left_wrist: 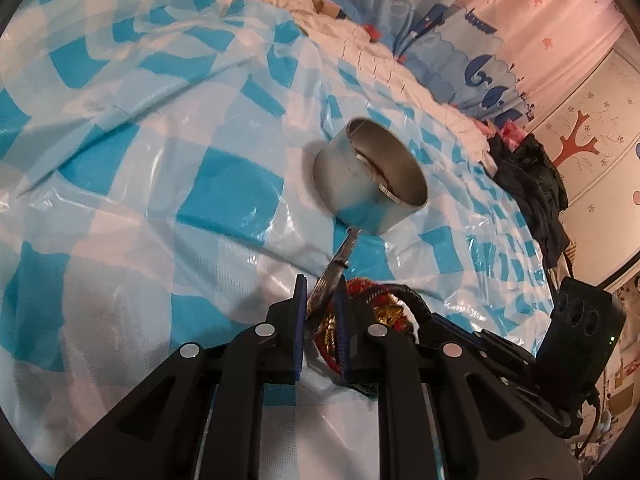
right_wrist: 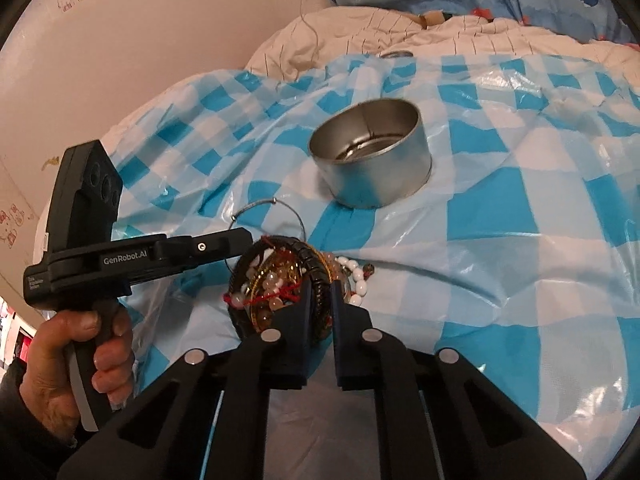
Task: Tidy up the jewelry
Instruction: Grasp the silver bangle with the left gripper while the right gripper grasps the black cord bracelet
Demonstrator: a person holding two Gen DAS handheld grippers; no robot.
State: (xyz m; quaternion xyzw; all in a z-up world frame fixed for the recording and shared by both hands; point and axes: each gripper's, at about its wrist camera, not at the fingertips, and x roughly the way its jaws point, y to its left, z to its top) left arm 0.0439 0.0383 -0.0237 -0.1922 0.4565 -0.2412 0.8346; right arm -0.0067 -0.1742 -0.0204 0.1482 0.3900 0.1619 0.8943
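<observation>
Pinching a thin silvery hoop (left_wrist: 340,258), the left claw (left_wrist: 320,304) has its blue pads narrowed on the near end of that piece, which slants up toward the round metal tin (left_wrist: 352,184). In the left wrist view the hoop's far end meets the tin's lower edge, though whether they touch I cannot tell. The tin stands open-topped on a blue-and-white checked plastic sheet (left_wrist: 160,160) spread over a bed, with a shiny band lying inside it. Just in front of the tin, a tangled heap of bracelets (right_wrist: 288,280) rests on the sheet: dark ribbed bangles, red cord, amber and white beads. The right claw (right_wrist: 320,300) is closed to a narrow gap around a dark ribbed bangle (right_wrist: 318,292) in that heap. A bare hand (right_wrist: 76,364) grips the left tool's handle at the left of the right wrist view. A rumpled white quilt (right_wrist: 360,36) lies beyond the sheet.
</observation>
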